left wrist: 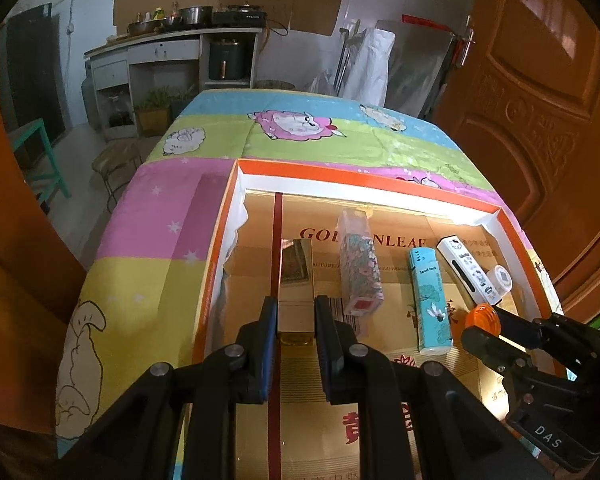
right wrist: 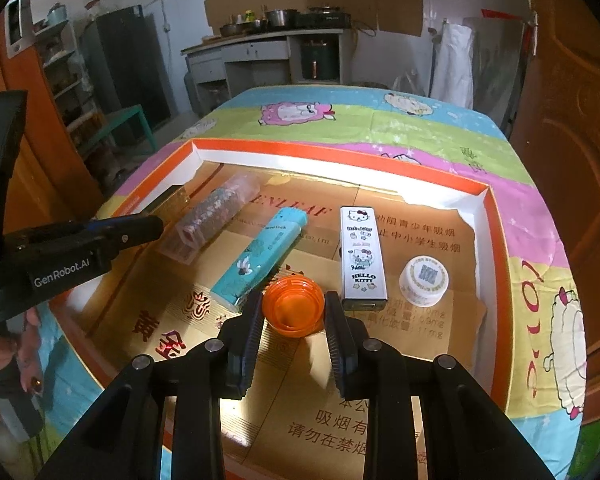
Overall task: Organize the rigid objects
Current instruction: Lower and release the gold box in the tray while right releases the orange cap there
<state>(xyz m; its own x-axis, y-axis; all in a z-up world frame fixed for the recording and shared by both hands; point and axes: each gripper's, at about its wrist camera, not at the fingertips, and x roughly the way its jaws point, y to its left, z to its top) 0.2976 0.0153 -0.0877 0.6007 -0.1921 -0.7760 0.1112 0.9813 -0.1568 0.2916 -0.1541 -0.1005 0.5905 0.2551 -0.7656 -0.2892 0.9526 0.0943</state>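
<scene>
Gold box (left wrist: pixel 296 312) is clamped in the left gripper (left wrist: pixel 296 322), orange cap (right wrist: pixel 293 305) in the right gripper (right wrist: pixel 293 312), both low over the orange-rimmed tray (right wrist: pixel 496 240). Beyond the jaws, four items are already laid in: teal lighter (right wrist: pixel 256 258), white lighter (right wrist: pixel 360 254), floral case (right wrist: pixel 210 216), round tin (right wrist: pixel 426 276). Two placements seem left.

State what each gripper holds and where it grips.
The left gripper clamps a gold rectangular lighter by its near end; the right gripper pinches an orange cap across its rim.
</scene>
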